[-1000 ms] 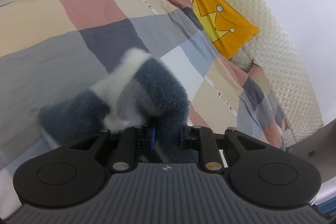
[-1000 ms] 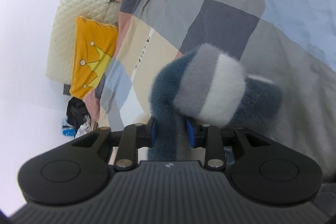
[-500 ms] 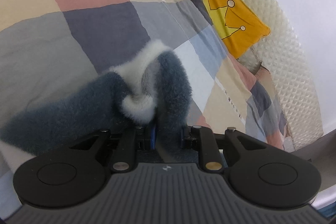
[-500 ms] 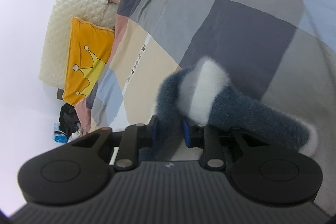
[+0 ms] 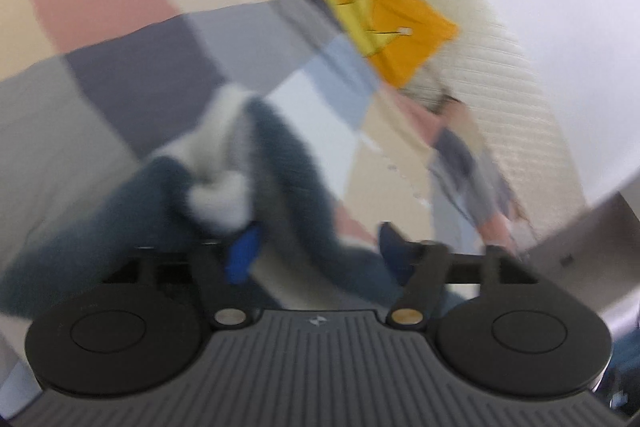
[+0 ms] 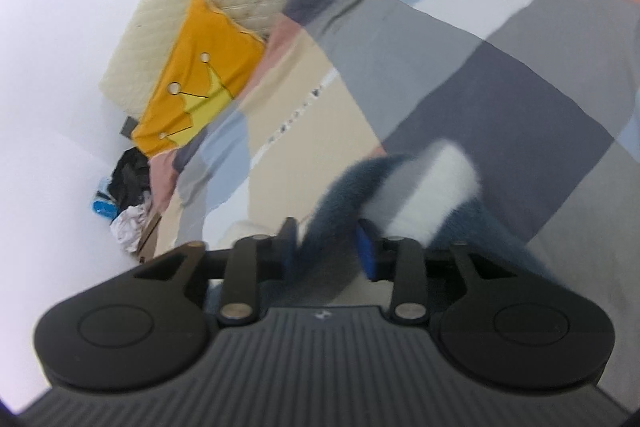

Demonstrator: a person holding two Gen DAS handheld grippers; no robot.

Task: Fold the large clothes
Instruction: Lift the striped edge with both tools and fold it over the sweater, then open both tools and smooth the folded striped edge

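You are letting go: both jaws have just been opening, left gripper (image 5: 316,247) and right gripper (image 6: 328,247) parted around the fuzzy garment (image 5: 280,163), so be drawing back level across the bed (image 5: 120,75)

Motion blur smears the whole left wrist view — the fluffy garment (image 5: 280,183) shows only as soft blue-grey and white patches, its edges and folds unreadable. The crown print on the yellow pillow (image 5: 380,23) is streaked. In the right wrist view the garment runs behind the gripper body, cut off there — the dark heap (image 6: 128,171) by the wall stays too small to identify
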